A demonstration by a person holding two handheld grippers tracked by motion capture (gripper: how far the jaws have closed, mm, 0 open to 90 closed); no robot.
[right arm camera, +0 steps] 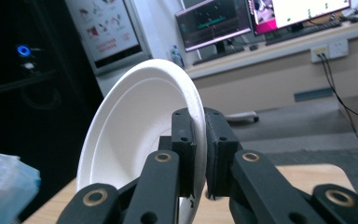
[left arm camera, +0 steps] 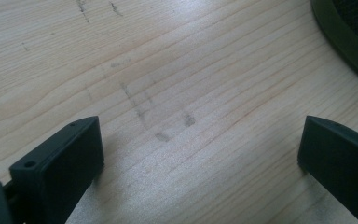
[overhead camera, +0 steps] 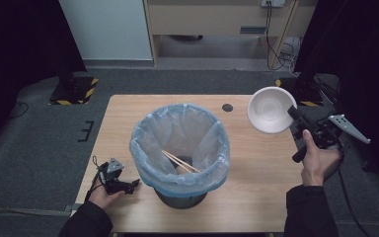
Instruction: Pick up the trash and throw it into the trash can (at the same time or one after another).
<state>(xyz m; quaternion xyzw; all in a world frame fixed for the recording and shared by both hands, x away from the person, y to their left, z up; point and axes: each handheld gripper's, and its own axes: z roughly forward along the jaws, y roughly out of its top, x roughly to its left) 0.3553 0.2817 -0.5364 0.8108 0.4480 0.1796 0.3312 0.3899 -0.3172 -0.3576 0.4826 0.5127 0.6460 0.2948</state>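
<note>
A white paper bowl (overhead camera: 269,109) hangs tilted above the table's right far corner, its hollow facing the bin. My right gripper (overhead camera: 292,111) is shut on its rim; in the right gripper view the two pads (right arm camera: 184,140) pinch the bowl's (right arm camera: 135,130) edge between them. A dark bin (overhead camera: 180,148) lined with a blue plastic bag stands mid-table, with wooden chopsticks (overhead camera: 180,162) lying inside. My left gripper (overhead camera: 137,182) rests low on the table left of the bin, open, with bare wood between its jaws (left arm camera: 200,140).
The wooden table (overhead camera: 256,197) has a small dark round hole (overhead camera: 227,107) near its far edge. The bin's dark base (left arm camera: 345,37) lies close to the left gripper. Grey carpet surrounds the table; a desk with monitors (right arm camera: 214,28) stands beyond.
</note>
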